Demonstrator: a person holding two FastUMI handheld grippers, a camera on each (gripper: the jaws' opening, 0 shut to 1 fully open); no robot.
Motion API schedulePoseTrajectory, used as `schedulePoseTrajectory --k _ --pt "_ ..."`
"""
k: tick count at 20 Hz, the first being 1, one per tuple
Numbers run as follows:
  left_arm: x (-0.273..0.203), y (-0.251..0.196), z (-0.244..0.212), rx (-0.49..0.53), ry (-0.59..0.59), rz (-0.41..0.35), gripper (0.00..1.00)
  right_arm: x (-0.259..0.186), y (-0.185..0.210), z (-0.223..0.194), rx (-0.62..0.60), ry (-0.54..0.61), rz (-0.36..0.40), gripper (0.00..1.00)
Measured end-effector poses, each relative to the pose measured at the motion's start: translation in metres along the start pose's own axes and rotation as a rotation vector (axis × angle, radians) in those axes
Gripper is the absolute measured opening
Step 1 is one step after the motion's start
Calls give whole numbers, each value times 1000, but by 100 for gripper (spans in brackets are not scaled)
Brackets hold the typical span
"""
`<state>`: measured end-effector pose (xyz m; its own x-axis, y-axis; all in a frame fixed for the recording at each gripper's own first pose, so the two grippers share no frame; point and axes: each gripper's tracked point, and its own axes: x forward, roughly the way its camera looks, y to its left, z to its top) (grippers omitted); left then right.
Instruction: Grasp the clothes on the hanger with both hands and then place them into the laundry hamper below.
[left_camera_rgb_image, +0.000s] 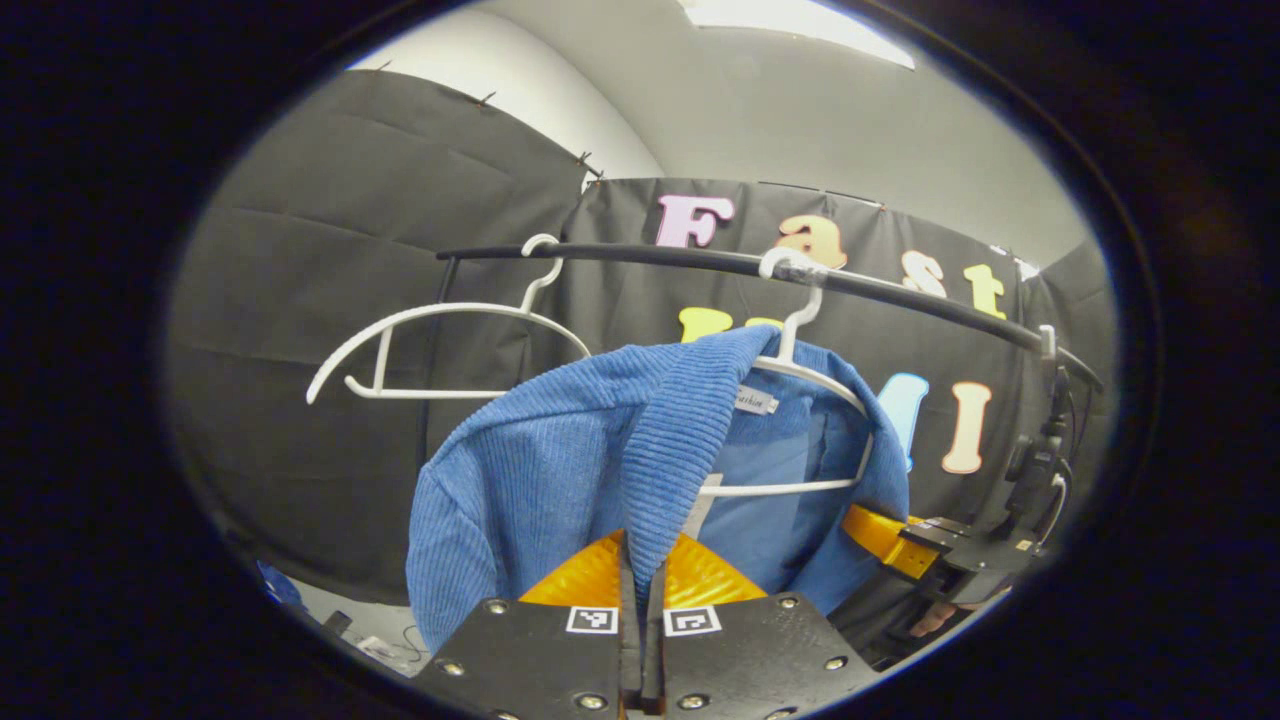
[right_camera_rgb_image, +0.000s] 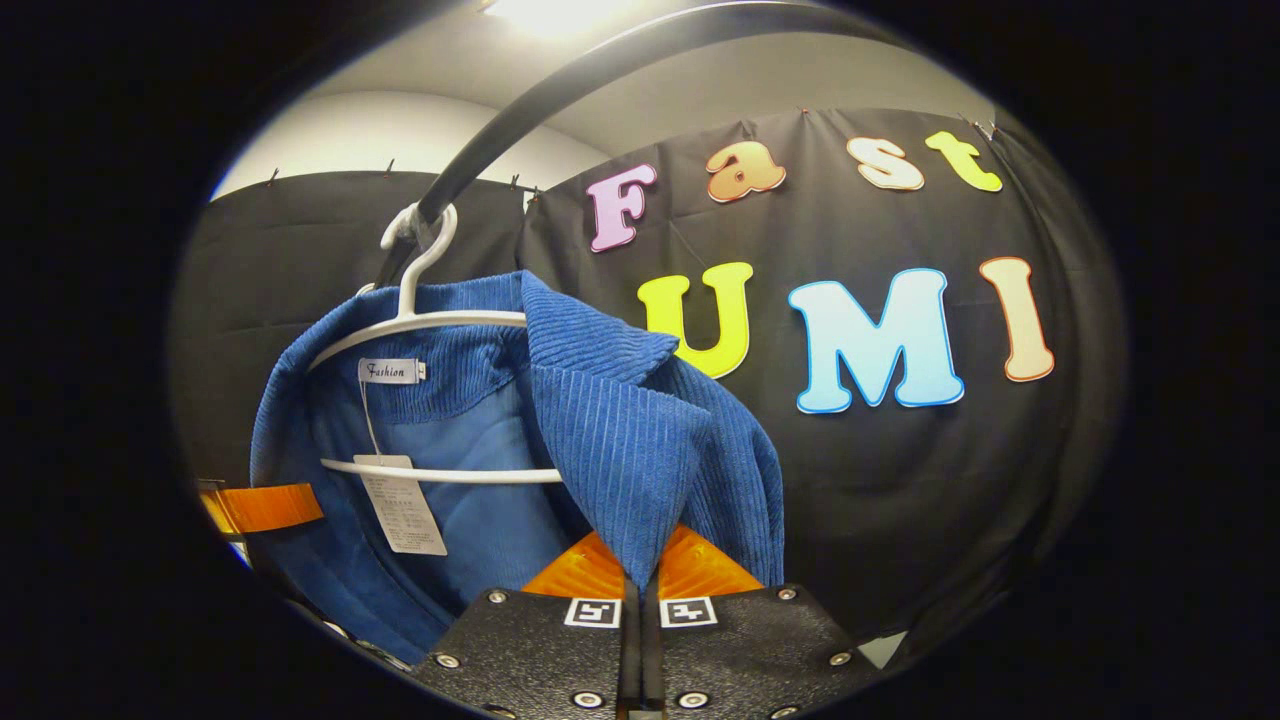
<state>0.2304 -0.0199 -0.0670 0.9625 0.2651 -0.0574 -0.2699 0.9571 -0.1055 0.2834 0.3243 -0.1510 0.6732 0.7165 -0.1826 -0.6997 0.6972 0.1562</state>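
A blue corduroy jacket (left_camera_rgb_image: 540, 480) hangs on a white hanger (left_camera_rgb_image: 800, 370) hooked over a black rail (left_camera_rgb_image: 700, 262). My left gripper (left_camera_rgb_image: 642, 565) is shut on one lapel edge of the jacket, the cloth pinched between its fingers. In the right gripper view the same jacket (right_camera_rgb_image: 620, 430) hangs on its hanger (right_camera_rgb_image: 420, 320), a paper tag (right_camera_rgb_image: 400, 500) dangling inside. My right gripper (right_camera_rgb_image: 640, 575) is shut on the other lapel. The right gripper also appears in the left gripper view at the far right (left_camera_rgb_image: 900, 545).
An empty white hanger (left_camera_rgb_image: 440, 340) hangs on the rail to the left of the jacket. The rail's upright post (left_camera_rgb_image: 435, 360) stands behind it. Black cloth walls close in on the back and sides. A camera mount (left_camera_rgb_image: 1040, 470) is clamped at the rail's right end.
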Motion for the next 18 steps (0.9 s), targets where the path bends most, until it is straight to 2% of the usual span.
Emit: schedulePoseTrajectory --k 9,18 --pt "-16 37 39 34 -69 66 1 0 -23 18 -31 -53 -60 0" --pt "-18 70 90 49 -163 106 2 10 -44 38 -13 -117 -127 0"
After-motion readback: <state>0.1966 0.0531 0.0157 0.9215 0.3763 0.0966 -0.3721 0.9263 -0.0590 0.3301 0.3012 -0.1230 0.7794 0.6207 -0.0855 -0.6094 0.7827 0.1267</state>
